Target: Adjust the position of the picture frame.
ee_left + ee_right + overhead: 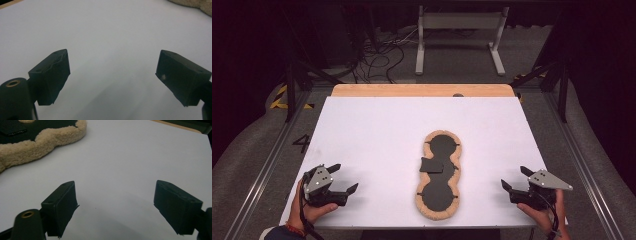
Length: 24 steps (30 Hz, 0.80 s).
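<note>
A peanut-shaped pad (439,174) lies on the white table top (377,130), black in the middle with a tan fleece rim; it reaches from the centre toward the near edge. A strip of its fleece rim (42,141) fills the upper left of the right gripper view, and a corner of fleece (195,5) sits at the top right of the left gripper view. My left gripper (343,179) rests low at the near left, open, nothing between its jaws. At the near right my right gripper (515,177) is open too and empty. Both stand well apart from the pad.
A wooden strip (422,90) borders the table's far edge. Beyond it on the carpeted floor are a white metal stand (461,35) and loose cables (377,57). Metal rails run along both sides of the table.
</note>
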### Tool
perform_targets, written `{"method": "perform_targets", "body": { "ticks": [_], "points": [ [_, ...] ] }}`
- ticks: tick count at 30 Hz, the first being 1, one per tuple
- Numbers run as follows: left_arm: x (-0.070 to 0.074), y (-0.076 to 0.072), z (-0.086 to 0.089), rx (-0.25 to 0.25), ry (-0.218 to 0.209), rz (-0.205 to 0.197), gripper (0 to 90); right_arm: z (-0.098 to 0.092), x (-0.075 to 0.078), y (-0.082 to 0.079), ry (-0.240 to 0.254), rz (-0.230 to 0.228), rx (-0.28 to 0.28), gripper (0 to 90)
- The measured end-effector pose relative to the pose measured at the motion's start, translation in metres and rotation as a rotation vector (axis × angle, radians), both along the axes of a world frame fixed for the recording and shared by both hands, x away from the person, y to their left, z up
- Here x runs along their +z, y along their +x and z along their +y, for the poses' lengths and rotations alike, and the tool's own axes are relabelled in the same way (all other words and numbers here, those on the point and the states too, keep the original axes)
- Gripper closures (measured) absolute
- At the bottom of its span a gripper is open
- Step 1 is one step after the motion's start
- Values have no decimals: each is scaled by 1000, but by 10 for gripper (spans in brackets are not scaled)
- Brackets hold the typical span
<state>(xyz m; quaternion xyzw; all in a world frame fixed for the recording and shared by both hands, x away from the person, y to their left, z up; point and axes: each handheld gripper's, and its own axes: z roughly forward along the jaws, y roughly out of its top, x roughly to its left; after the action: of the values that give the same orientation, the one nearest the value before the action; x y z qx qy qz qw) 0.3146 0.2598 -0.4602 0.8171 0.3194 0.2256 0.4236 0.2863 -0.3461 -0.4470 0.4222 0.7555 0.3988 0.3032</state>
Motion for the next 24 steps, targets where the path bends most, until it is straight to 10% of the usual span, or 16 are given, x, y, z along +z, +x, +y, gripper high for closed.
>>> {"method": "perform_targets", "body": {
  "ticks": [17,24],
  "points": [
    [2,-13,-11,20,-5,15,244,18,1,15,35,53,25,345],
    [2,-9,-24,-54,12,49,516,32,1,31,14,72,40,534]
  ]
}}
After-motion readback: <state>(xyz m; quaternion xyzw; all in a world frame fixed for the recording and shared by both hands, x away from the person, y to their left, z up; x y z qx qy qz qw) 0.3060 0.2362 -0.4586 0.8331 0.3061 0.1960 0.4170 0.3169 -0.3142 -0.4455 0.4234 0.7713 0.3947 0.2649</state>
